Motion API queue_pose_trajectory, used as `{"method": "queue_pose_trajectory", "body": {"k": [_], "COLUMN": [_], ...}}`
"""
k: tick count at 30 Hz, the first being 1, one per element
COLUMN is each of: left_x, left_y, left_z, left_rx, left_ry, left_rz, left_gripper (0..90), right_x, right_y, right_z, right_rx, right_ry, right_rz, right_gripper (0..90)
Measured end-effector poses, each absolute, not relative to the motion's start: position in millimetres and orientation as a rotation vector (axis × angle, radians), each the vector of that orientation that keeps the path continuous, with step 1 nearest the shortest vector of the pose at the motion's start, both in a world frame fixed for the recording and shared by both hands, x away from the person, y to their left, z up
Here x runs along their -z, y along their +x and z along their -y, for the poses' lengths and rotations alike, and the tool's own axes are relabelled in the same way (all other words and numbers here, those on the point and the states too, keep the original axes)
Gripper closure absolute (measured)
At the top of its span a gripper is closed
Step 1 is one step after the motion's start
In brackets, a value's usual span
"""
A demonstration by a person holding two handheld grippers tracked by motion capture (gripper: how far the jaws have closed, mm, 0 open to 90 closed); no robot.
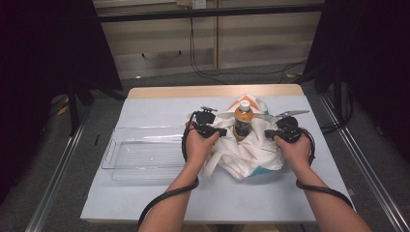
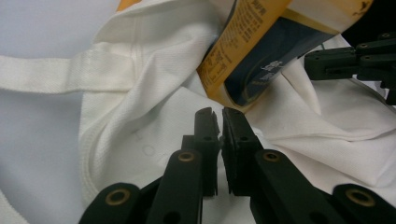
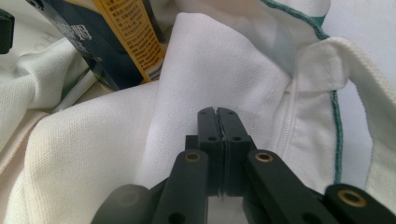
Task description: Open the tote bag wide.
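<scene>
An orange drink bottle (image 1: pixel 243 121) with a white cap stands upright inside a crumpled white tote bag (image 1: pixel 246 154) on the table. My left gripper (image 1: pixel 223 131) is just left of the bottle, and my right gripper (image 1: pixel 267 133) is just right of it. In the left gripper view the jaws (image 2: pixel 220 116) stand a narrow slit apart above the bag's cloth (image 2: pixel 140 93), nothing between them, with the bottle's label (image 2: pixel 252 51) close ahead. In the right gripper view the jaws (image 3: pixel 218 114) are pressed together against a fold of the bag (image 3: pixel 210 60); whether cloth is pinched I cannot tell.
A clear plastic tray (image 1: pixel 125 159) lies on the table's left half, next to my left hand. The bag's strap (image 2: pixel 42 74) runs off to the left over the pale table cover (image 1: pixel 159 104). My right gripper (image 2: pixel 345 60) shows beyond the bottle.
</scene>
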State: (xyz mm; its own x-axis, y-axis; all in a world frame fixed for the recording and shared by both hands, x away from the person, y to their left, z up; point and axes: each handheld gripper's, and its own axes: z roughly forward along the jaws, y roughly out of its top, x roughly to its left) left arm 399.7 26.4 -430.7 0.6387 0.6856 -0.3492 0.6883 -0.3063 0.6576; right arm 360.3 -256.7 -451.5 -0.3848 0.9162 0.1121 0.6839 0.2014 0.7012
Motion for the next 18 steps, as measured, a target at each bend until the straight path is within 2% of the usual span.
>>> {"method": "queue_pose_trajectory", "body": {"k": [8,12,18], "left_x": [447,453,460], "left_y": [393,391,391], "left_z": [-29,-31,-31], "left_rx": [0.052,0.050,0.023], "left_ry": [2.030,2.010,2.065], "left_rz": [-1.093,-1.104,-1.104], "left_gripper": [86.3,87.0,90.0], "right_x": [452,452,454], "right_y": [360,359,358], "right_z": [255,255,256], "right_rx": [-0.988,-0.992,-1.002], "right_ry": [1.505,1.503,1.506], "right_rz": [-2.156,-2.155,-2.150], "right_gripper": [90.0,89.9,88.8]}}
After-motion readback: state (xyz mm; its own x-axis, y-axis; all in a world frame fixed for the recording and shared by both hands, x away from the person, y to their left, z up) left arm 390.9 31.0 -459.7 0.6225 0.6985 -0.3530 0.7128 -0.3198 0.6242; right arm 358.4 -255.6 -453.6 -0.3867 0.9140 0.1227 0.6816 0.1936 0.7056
